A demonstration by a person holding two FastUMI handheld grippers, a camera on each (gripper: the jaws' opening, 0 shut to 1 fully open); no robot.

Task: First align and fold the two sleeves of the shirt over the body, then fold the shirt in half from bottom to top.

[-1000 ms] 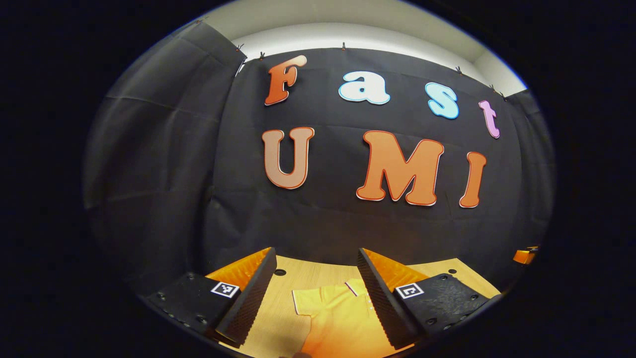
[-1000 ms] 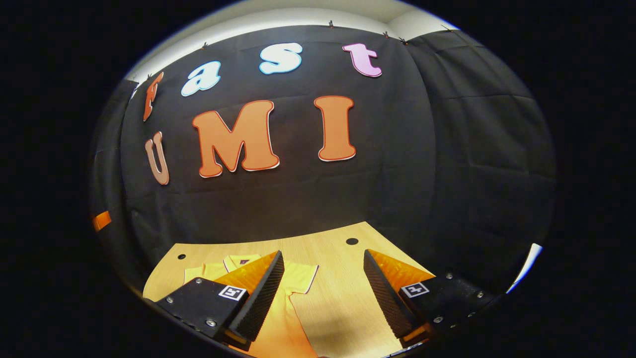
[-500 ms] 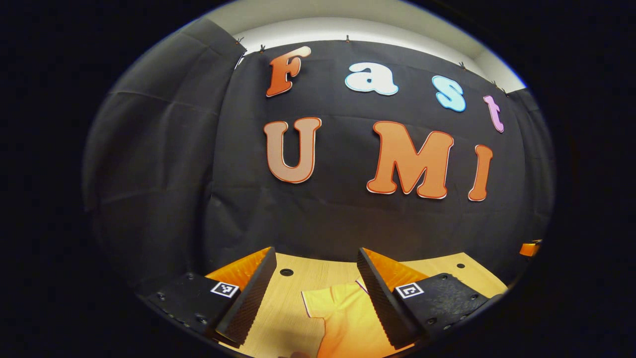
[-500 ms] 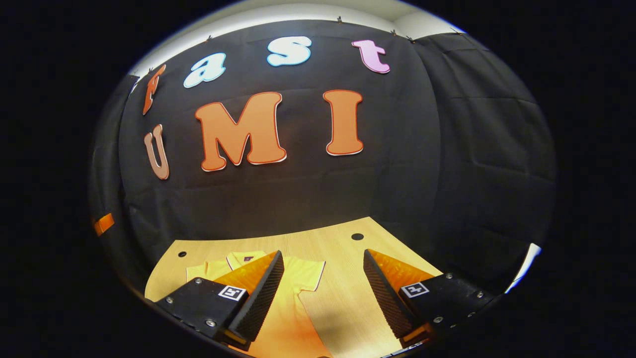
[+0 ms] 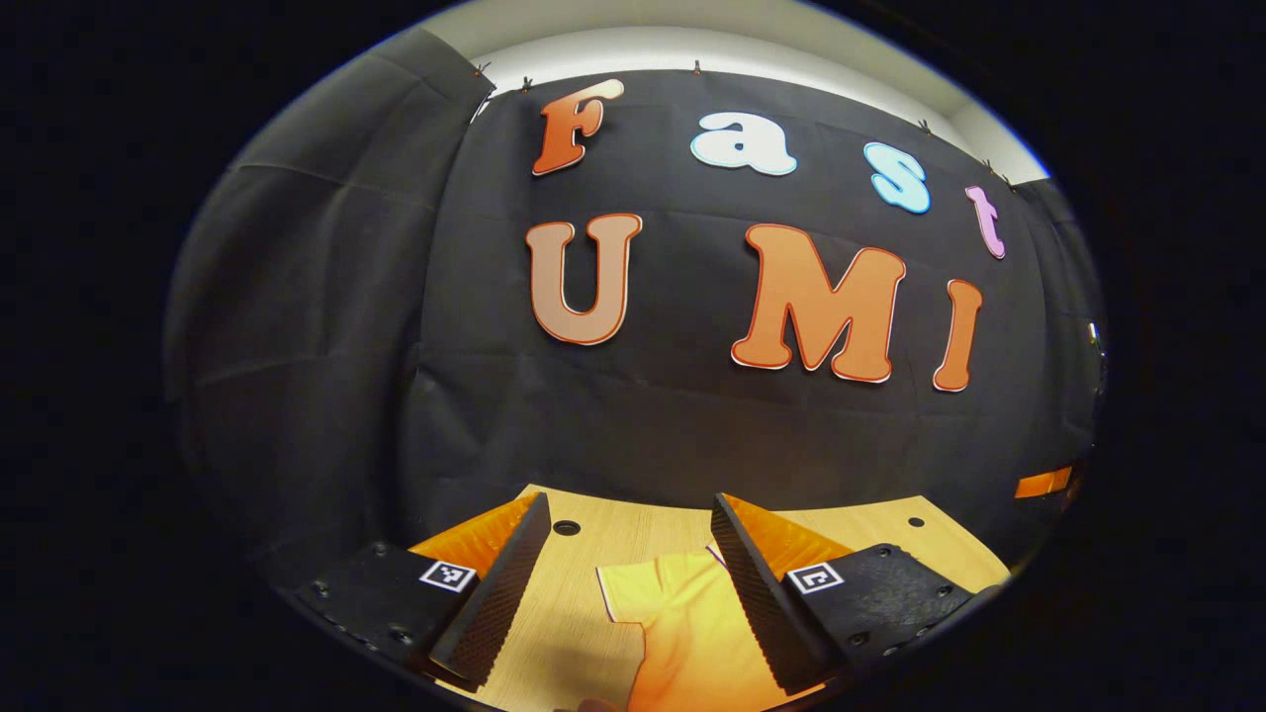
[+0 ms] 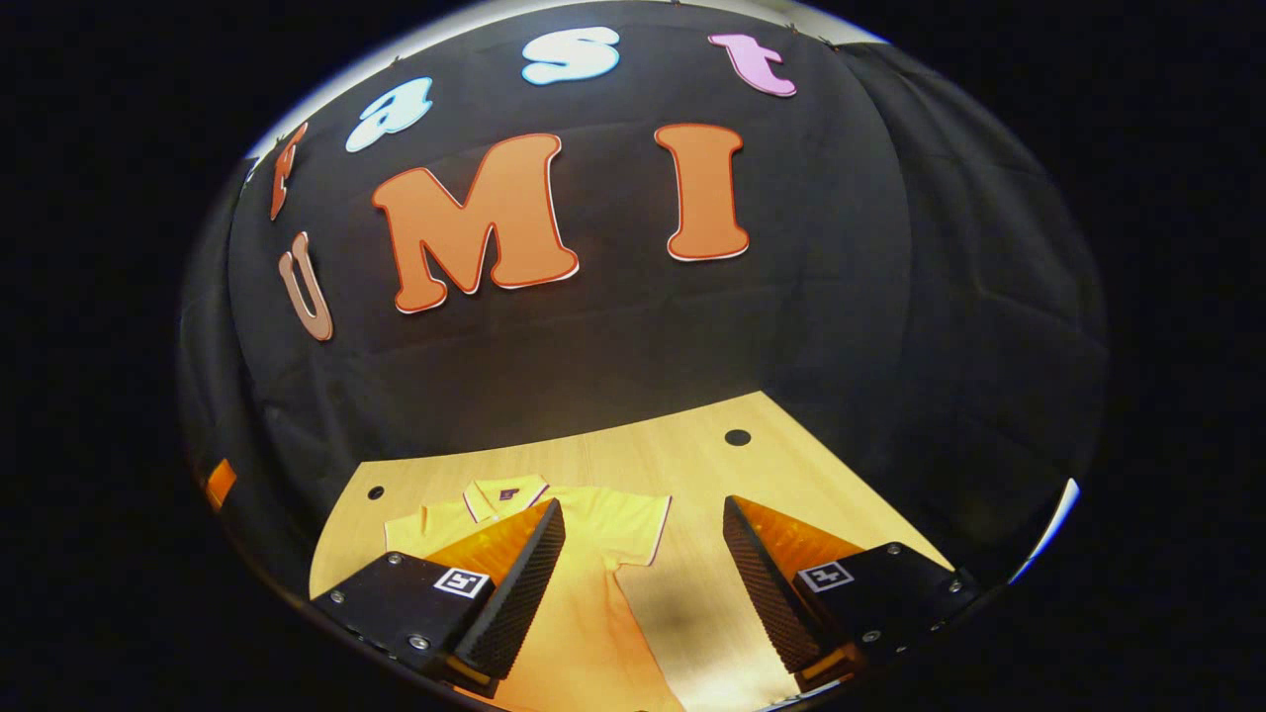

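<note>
Booth background: black cloth wall (image 5: 316, 326) behind a light wood table (image 6: 692, 465).

Cloth is hanging in creased panels, clipped along its top edge, wrapping around the sides in both views. Pale wall or ceiling strip (image 5: 732, 40) is showing above it, catching bright light. Table top is showing wood grain, with small round dark holes (image 6: 737, 437) near the back edge. Warm light is falling on the wood; a soft shadow (image 6: 682, 618) is lying on it nearer the camera in the right gripper view.
</note>
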